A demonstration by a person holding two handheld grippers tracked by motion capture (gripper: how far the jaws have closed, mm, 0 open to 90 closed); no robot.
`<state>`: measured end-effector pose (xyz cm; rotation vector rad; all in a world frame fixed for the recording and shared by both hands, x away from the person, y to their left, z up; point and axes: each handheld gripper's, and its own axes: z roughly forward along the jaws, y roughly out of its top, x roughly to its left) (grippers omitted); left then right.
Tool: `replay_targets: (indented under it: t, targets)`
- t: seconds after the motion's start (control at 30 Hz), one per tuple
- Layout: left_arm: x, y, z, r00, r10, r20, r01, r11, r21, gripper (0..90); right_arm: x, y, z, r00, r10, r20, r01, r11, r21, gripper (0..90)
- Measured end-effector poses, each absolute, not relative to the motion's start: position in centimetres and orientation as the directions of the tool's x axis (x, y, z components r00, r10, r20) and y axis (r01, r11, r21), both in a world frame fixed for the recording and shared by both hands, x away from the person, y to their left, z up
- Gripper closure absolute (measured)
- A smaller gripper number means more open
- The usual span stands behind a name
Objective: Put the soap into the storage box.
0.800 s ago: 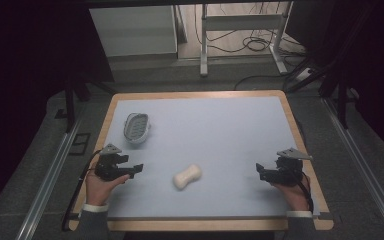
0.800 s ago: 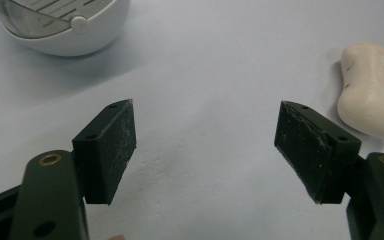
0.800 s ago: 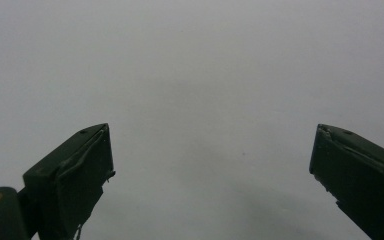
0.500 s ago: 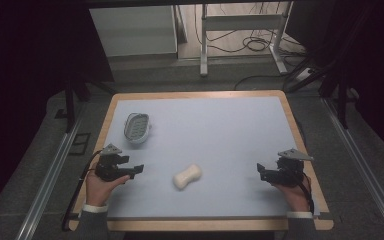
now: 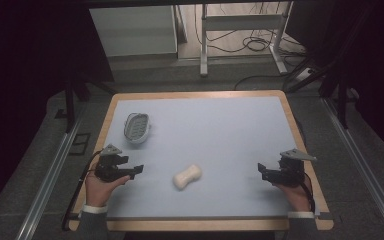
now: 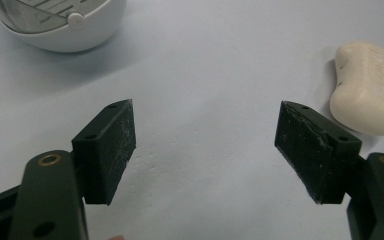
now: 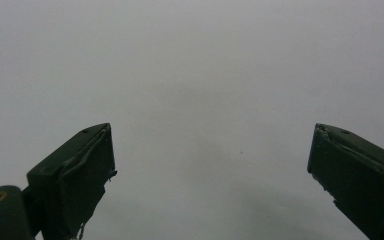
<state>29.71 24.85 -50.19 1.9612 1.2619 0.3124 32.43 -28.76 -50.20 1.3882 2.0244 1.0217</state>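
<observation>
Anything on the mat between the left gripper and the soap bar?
No, bare blue mat separates left gripper from soap bar, seen in the left gripper view.

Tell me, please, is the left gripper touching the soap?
Apart. In the left gripper view, the soap lies beyond the open left gripper, bare table between.

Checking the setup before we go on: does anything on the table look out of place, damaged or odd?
Nothing is spilled or broken. The soap bar lies bare on the mat, apart from the soap dish, and carries a few dark specks at one end. The pad of the left gripper looks worn and scuffed.
</observation>
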Motion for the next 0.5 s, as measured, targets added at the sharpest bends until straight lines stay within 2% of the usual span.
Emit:
replay_targets:
  t: [0.5]
  targets:
    - [29.8, 23.9, -48.5, 0.483, 0.859, -0.173, 0.666, -0.232, 0.709, 24.0, 32.0, -29.2, -49.5, -0.366, 0.93, 0.038, 0.555, 0.185, 0.811, 4.5]
